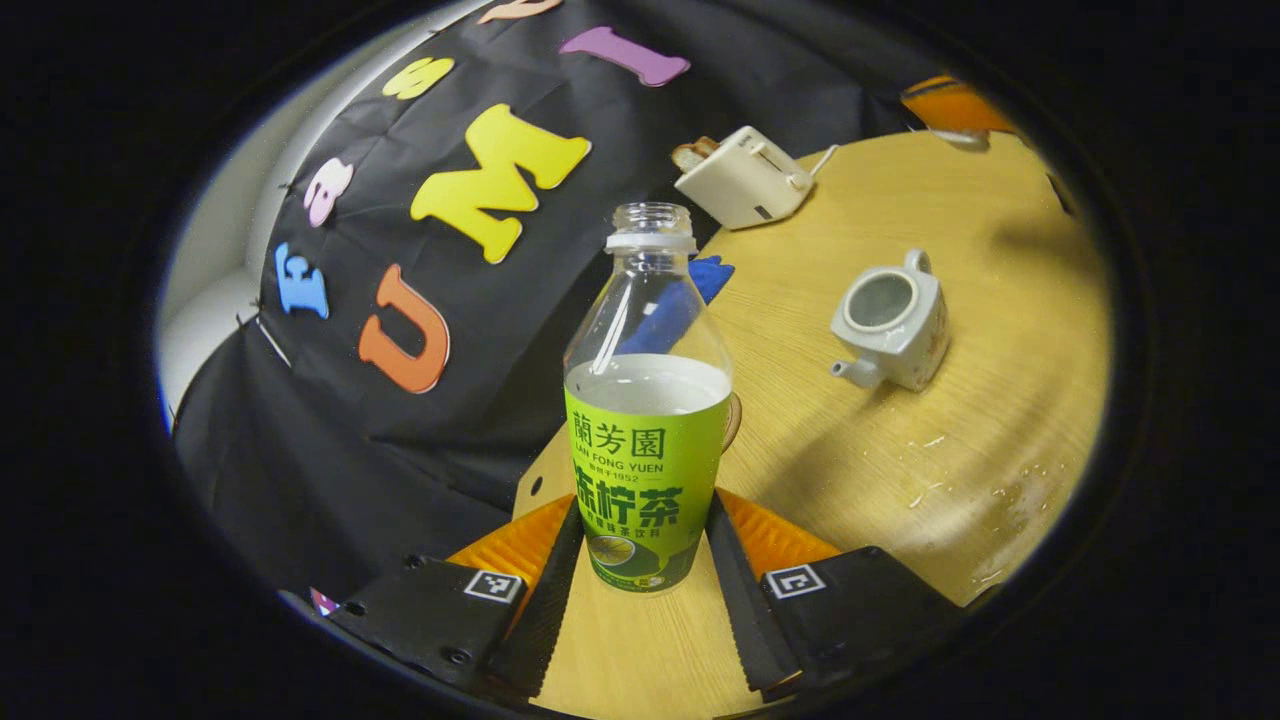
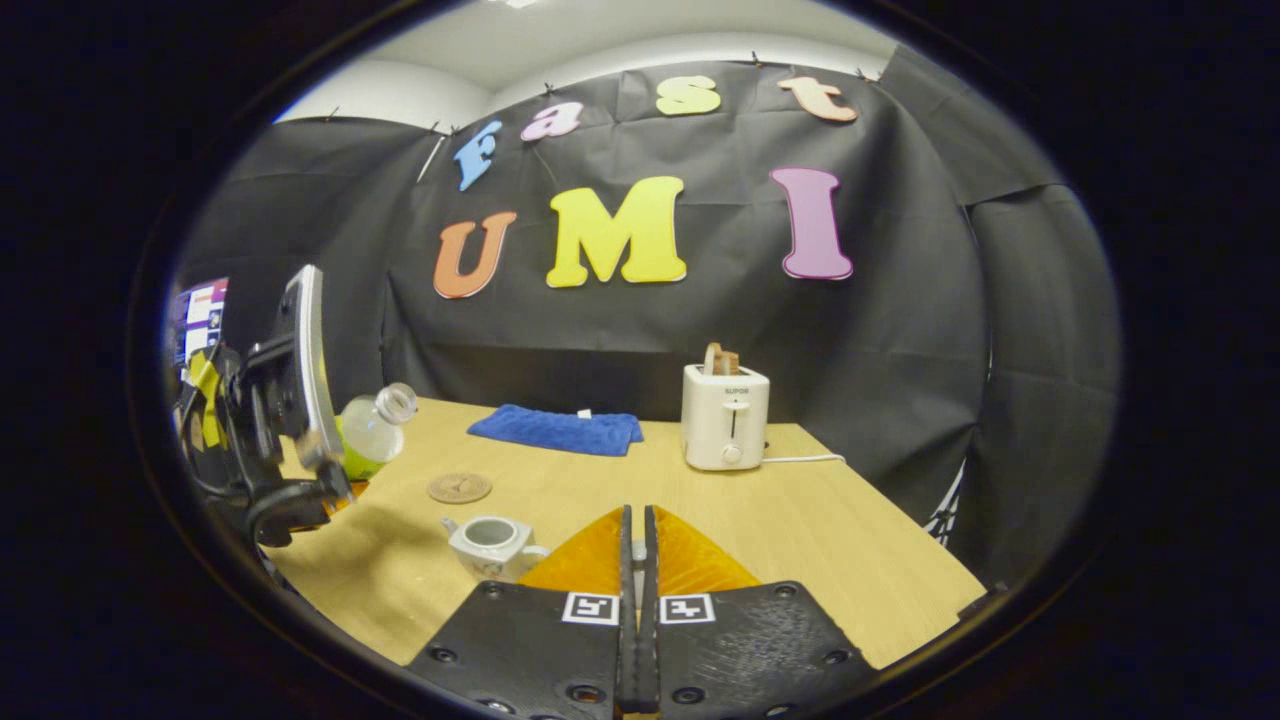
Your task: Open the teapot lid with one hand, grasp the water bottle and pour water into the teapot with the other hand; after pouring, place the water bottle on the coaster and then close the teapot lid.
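Left gripper (image 1: 645, 560) has the water bottle (image 1: 648, 440) clamped between both fingers, pressing on the lower part of its green label, and the bottle sits upright along the gripper's own axis with its cap off and the neck open at the top. Liquid stands at about the top edge of the label. Over in the right gripper view that same bottle (image 2: 372, 432) leans with its mouth pointing up and to the right, carried above the left end of the wooden table (image 2: 800, 520), so the left gripper is tilted in the air and not resting on anything. The teapot (image 1: 893, 320) stands on the table well apart from the bottle, lid off, its round opening bare and the spout pointing toward the near-left. From the right side the teapot (image 2: 490, 545) sits just in front of the right gripper (image 2: 637, 545), whose fingers are pressed together; whether the lid is pinched between them, I cannot tell. That right gripper is held level, above the table, aimed at the booth's back wall. The round coaster (image 2: 459, 487) lies flat, between teapot and bottle. Behind it, a blue cloth (image 2: 557, 430), and a white toaster (image 2: 726, 415) with its cord trailing right. Water droplets (image 1: 985, 490) dot the tabletop near the teapot.
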Demonstrator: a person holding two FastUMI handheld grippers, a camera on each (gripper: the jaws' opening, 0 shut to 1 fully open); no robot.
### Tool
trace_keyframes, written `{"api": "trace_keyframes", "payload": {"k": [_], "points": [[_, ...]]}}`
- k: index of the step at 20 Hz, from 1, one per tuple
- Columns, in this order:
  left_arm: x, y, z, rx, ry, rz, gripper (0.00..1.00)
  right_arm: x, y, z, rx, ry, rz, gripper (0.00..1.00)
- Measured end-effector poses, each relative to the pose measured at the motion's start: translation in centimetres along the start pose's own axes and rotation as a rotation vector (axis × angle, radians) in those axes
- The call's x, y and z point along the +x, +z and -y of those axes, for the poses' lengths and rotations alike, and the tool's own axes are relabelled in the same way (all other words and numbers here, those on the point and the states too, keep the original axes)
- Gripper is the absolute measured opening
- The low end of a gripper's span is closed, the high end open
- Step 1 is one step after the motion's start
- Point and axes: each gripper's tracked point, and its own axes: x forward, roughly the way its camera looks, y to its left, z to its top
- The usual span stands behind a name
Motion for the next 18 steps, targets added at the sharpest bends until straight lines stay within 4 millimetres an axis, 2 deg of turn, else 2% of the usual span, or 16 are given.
{"api": "trace_keyframes", "payload": {"k": [4,8,11,12,18], "points": [[0.7,0.7,-0.6,0.201,0.03,-0.003,0.73,-0.5,-0.7,1.0,0.001,-0.006,-0.01,0.0],[1.3,0.9,-1.2,0.328,0.047,-0.029,0.73,-0.8,-0.8,2.0,0.007,-0.018,-0.008,0.0],[1.5,0.8,-1.0,0.399,0.042,-0.047,0.7,-0.8,-0.9,2.2,0.01,-0.019,-0.009,0.0],[1.6,0.9,-1.0,0.429,0.049,-0.046,0.73,-0.8,-1.1,2.3,0.011,-0.018,-0.009,0.0],[1.8,1.5,-1.1,0.575,0.076,-0.055,0.73,-0.9,-1.5,2.7,0.02,-0.021,-0.014,0.0]]}}
